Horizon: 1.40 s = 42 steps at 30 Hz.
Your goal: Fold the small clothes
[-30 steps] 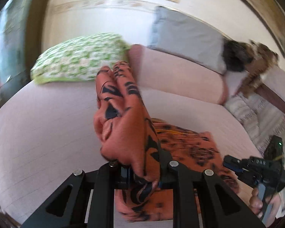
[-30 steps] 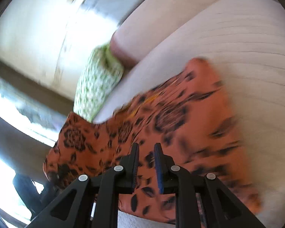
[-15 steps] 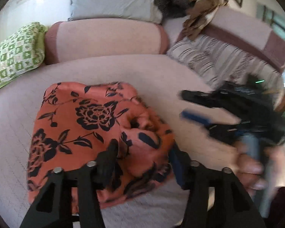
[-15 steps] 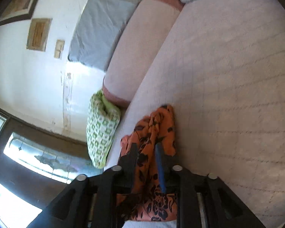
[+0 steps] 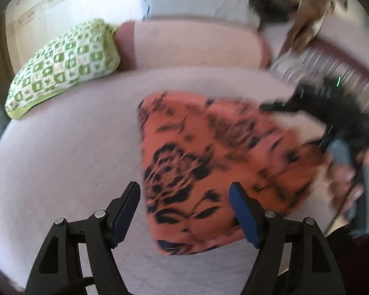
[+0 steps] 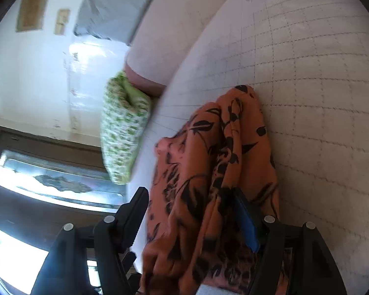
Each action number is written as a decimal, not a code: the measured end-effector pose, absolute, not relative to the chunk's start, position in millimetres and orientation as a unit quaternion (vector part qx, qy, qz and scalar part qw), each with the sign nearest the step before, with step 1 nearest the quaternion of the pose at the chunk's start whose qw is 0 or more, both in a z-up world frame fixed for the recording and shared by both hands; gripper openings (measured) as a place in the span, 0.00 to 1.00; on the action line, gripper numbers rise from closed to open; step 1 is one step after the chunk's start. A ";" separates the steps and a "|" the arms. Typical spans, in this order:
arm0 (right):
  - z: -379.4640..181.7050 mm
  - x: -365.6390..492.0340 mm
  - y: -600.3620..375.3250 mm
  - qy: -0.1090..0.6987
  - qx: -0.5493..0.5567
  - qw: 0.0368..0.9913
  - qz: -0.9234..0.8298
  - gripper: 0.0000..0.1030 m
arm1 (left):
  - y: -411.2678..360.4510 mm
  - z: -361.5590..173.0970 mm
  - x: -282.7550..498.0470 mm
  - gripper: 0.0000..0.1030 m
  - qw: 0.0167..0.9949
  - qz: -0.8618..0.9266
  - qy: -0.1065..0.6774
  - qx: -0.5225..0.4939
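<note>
- L gripper (image 5: pixel 184 196): jaws just opening, wide, gripping nothing; orange floral garment (image 5: pixel 209 167) folded on bed (image 5: pixel 61 147), at 12 o'clock.
- R gripper (image 6: pixel 192 211): jaws just opening, wide; garment bunched between, loose.

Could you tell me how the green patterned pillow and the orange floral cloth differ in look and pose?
The green patterned pillow is plump and checked in green and white, while the orange floral cloth is a thin folded garment with black flowers. The pillow leans against the pink bolster at the back; the cloth lies flat in the middle of the bed. Both rest on the same bed.
</note>
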State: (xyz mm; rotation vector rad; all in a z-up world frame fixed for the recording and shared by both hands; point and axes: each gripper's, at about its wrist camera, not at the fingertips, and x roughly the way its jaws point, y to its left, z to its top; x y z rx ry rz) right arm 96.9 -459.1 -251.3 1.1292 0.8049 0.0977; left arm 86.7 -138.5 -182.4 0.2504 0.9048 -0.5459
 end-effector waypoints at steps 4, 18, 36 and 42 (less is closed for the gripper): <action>-255.2 115.2 -453.9 0.396 0.486 0.779 0.022 0.51 | -145.1 -201.7 89.4 0.74 0.836 -0.266 0.466 0.115; -242.2 106.1 -467.6 0.396 0.385 0.832 -0.059 0.25 | -183.7 -213.6 66.3 0.87 0.839 -0.263 0.423 0.218; -219.4 35.5 -421.1 0.432 0.284 0.855 0.044 0.26 | -138.9 -226.9 70.1 0.89 0.818 -0.264 0.504 0.085; -235.1 43.1 -415.9 0.477 0.254 0.841 -0.013 0.25 | -137.6 -211.3 62.9 0.88 0.820 -0.279 0.493 0.087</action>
